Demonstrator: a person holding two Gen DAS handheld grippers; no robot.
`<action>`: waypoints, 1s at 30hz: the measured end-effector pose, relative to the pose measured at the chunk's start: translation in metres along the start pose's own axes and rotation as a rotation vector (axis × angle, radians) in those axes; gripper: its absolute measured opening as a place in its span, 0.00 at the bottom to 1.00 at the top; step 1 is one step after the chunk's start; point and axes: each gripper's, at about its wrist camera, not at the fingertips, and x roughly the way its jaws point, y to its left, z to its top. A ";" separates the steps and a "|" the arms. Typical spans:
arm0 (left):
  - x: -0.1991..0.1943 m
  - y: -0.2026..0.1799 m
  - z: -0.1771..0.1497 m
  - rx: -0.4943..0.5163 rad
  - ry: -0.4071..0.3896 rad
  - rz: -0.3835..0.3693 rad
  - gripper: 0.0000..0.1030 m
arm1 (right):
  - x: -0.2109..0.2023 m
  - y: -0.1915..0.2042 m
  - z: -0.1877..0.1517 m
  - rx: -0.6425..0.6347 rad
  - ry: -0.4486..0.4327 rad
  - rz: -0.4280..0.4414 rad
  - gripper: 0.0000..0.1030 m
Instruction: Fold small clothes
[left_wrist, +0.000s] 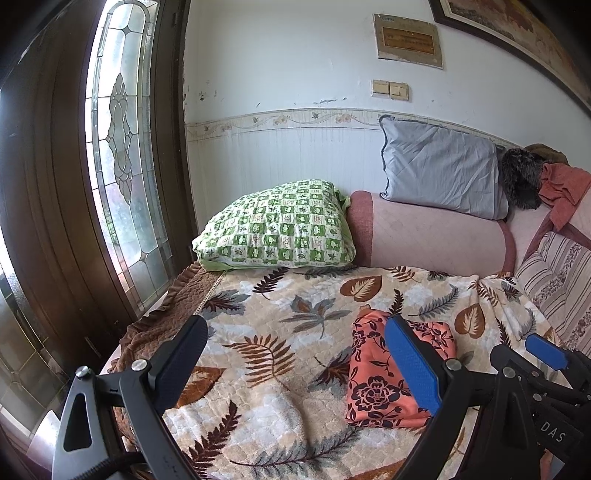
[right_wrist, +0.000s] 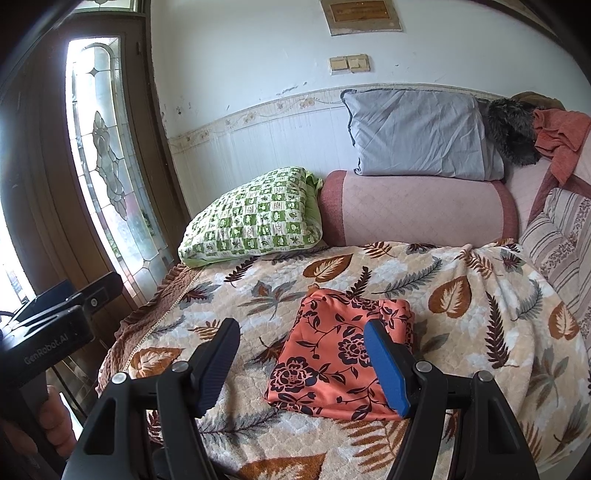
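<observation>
Orange floral cloth (right_wrist: 341, 349) folded mid-blanket (right_wrist: 461, 332); 2 grippers (left_wrist: 295, 365) (right_wrist: 301, 363) agape

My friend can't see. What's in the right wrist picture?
A folded orange flowered cloth lies on a leaf-patterned blanket. The open right tool hovers in front of it, holding nothing. Pillows sit behind, by a window.

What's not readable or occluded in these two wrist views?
- Floral orange garment: right wrist view, near right corner hidden behind the blue fingertip; its fold layers can't be counted.
- Same garment, left wrist view: its middle is covered by the left gripper's blue finger.
- Wall plaque: text too small and blurred.
- Dark furry item beside the grey pillow: can't be identified.
- Right gripper: open, holding nothing.
</observation>
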 end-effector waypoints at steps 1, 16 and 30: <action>0.001 0.000 0.000 0.000 0.002 -0.001 0.94 | 0.002 0.000 0.001 0.000 0.002 0.001 0.71; 0.004 -0.002 0.000 0.007 0.006 -0.012 0.94 | 0.006 -0.001 0.003 0.003 -0.005 0.003 0.71; -0.001 -0.001 0.000 0.008 0.000 -0.025 0.94 | 0.005 0.001 0.003 0.003 -0.011 0.000 0.71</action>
